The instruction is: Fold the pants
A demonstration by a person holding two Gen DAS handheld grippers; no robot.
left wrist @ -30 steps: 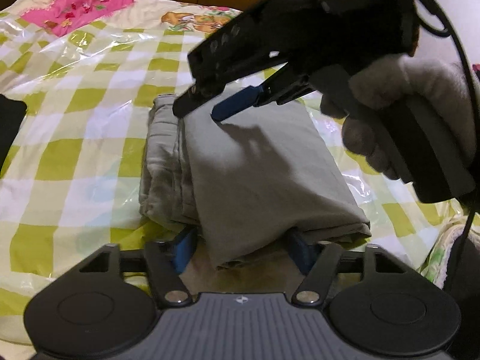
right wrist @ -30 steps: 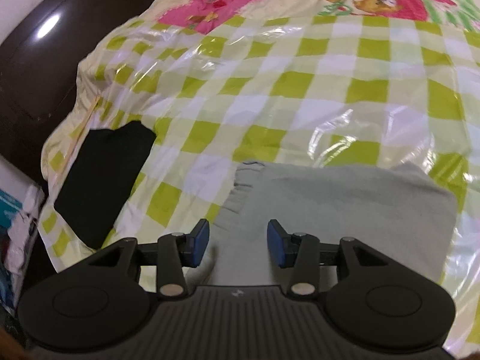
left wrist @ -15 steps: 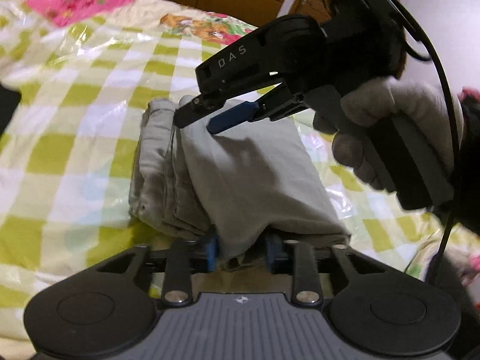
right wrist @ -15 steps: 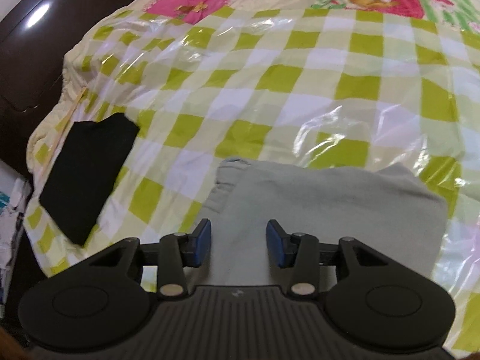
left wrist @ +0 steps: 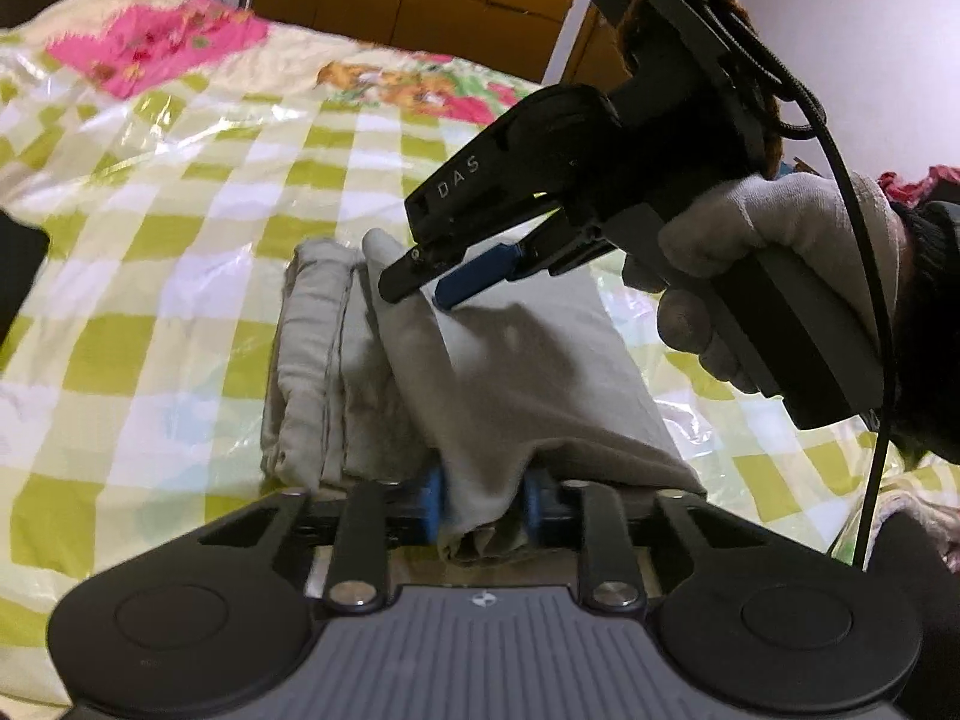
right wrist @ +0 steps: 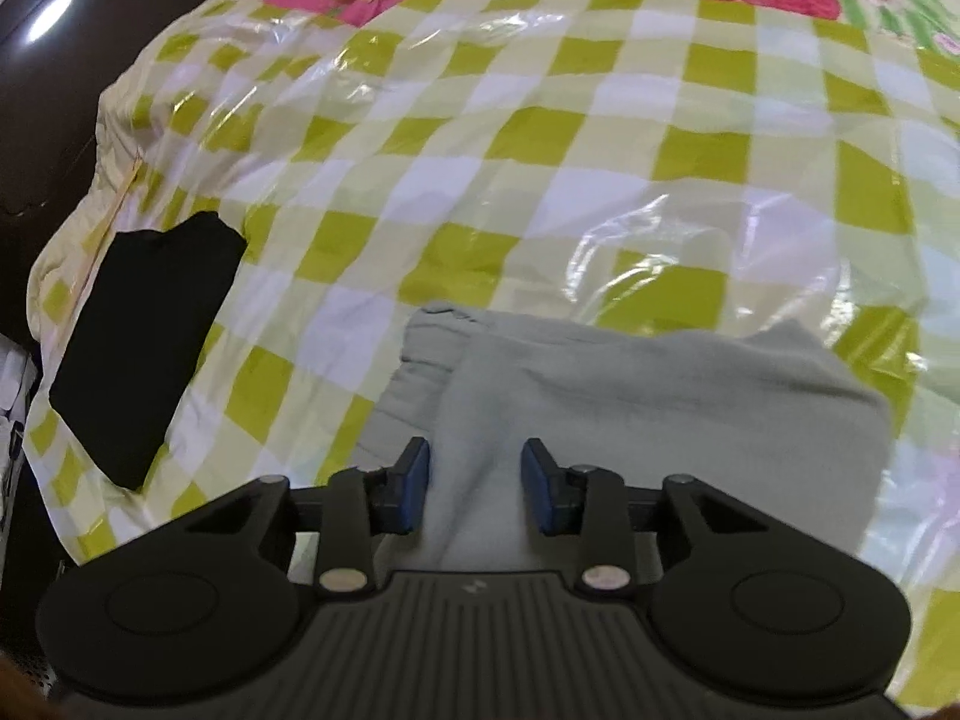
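folded grey pants [left wrist: 516,372] on bed [left wrist: 180,228]: left gripper [left wrist: 480,501] closing, pinching near edge; right gripper [right wrist: 474,495] closing, cloth between its fingers, pinch unclear. next: lift, fold over.

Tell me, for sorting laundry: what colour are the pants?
Light grey-beige pants, best seen in the left wrist view.

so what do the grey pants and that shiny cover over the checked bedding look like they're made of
Pants: a soft woven cloth, matte grey-beige, probably cotton-like; it drapes in soft folds and shows stitched seams. Cover: thin clear plastic film, glossy; it wrinkles and throws bright glints over the green checks.
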